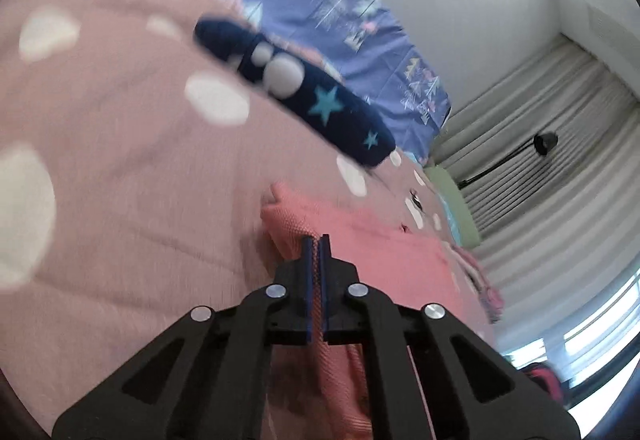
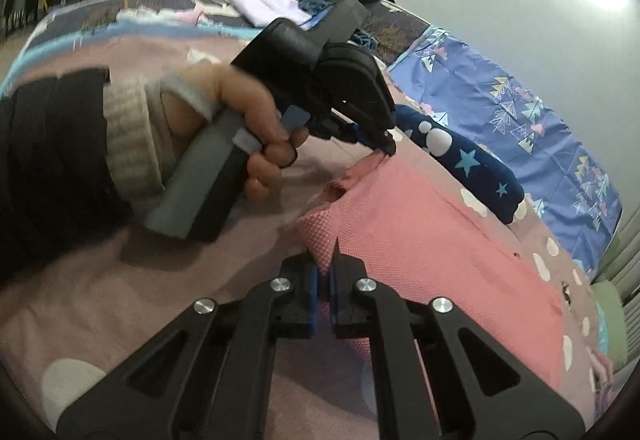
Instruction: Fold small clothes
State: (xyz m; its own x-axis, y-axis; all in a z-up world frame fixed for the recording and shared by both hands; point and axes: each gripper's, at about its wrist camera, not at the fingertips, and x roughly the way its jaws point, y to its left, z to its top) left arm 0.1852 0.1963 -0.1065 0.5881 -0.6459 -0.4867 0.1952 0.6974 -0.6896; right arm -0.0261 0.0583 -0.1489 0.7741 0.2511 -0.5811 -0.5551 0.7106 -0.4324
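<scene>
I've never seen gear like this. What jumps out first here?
A pink garment lies spread on a spotted pink bedspread, pinched at its near corners by two black grippers: the right in the foreground, the left just beyond it, held in a hand. Behind lies a navy star-print cloth.

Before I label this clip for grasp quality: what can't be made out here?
- Pink garment: its near part is hidden under the right gripper in the right wrist view, so its type is unclear.
- Left gripper: how much fabric it pinches is hidden by its fingers.
- Navy star item: motion-blurred in the left wrist view.
- Shelf clutter behind the bed: too small.
</scene>
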